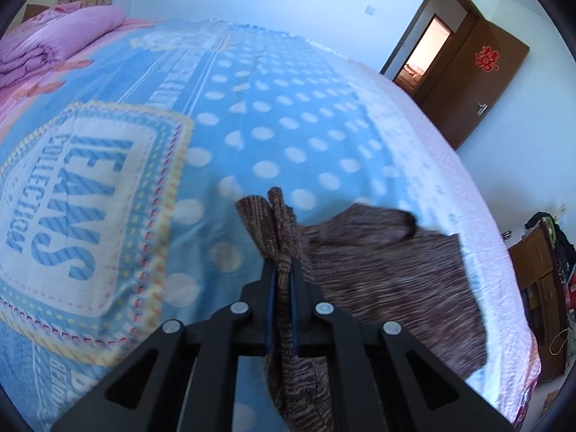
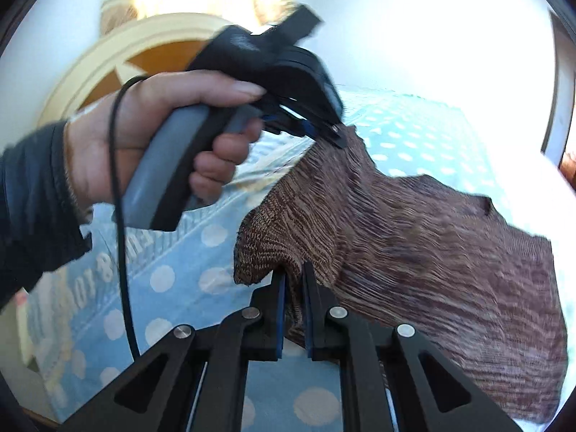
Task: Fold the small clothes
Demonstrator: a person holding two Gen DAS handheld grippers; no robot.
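The brown-and-tan marled knit garment (image 1: 388, 270) hangs above the blue polka-dot bedsheet (image 1: 252, 108), stretched between both tools. The left black two-finger gripper (image 1: 283, 270) is clamped on one bunched corner; the right black two-finger gripper (image 2: 293, 280) pinches another edge (fabric bulges past its fingertips). The garment's long axis trails rightward from each gripper, sagging.

bedspread (image 1: 252, 115) open ahead, folded quilt (image 1: 64, 36) far corner, cloth (image 1: 392, 270) beside tongs
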